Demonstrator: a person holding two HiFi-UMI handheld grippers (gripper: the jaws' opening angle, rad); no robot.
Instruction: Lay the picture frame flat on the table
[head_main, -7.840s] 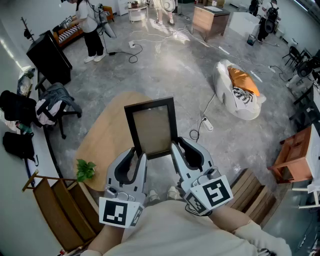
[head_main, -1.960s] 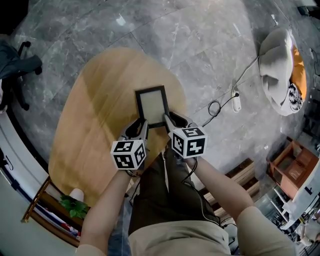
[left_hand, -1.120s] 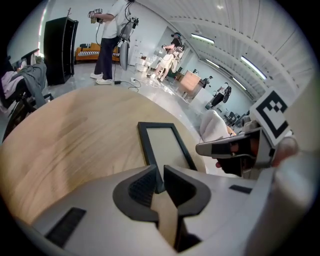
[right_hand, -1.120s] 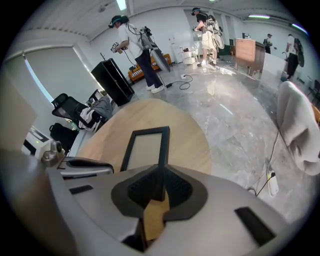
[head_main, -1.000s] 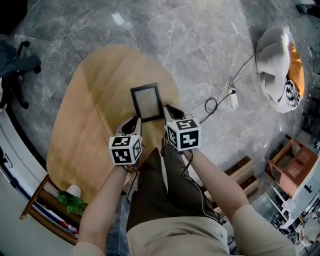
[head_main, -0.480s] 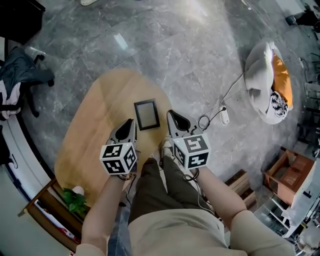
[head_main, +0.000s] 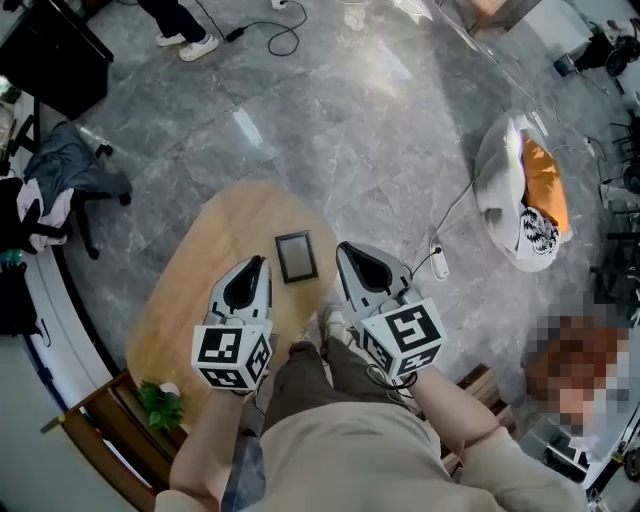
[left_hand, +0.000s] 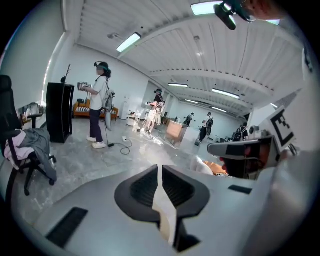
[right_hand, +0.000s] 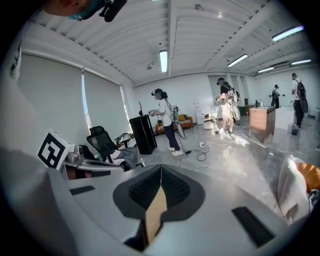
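Grey stone floor (head_main: 350, 130) fills most of what I see from above, with a white beanbag (head_main: 505, 185) far off to the right. The oval wooden desk (head_main: 195, 290) sits below me, its right edge close to my legs.

My left claw (head_main: 260, 262) and right claw (head_main: 343, 248) are both held up above the desk, one on each side of the frame and touching nothing. In the left gripper view the two ribbed jaws (left_hand: 159, 172) meet with only a hairline slit between them and nothing in it; in the right gripper view the jaws (right_hand: 160, 172) are pressed together the same way. Both look out across the room, not down at the desk.

The picture frame (head_main: 296, 257) lies on the desk between my claws, near the right edge, face up and, as far as I can judge, flat, so the job looks done.

I'd expect it to be light and stiff, with a smooth dark border that could slip and a pane that could crack. If I took it again, I'd pinch the border rails at the near corners, one claw per side, never the pane.

A small potted plant (head_main: 160, 405) stands near the desk's near left end.
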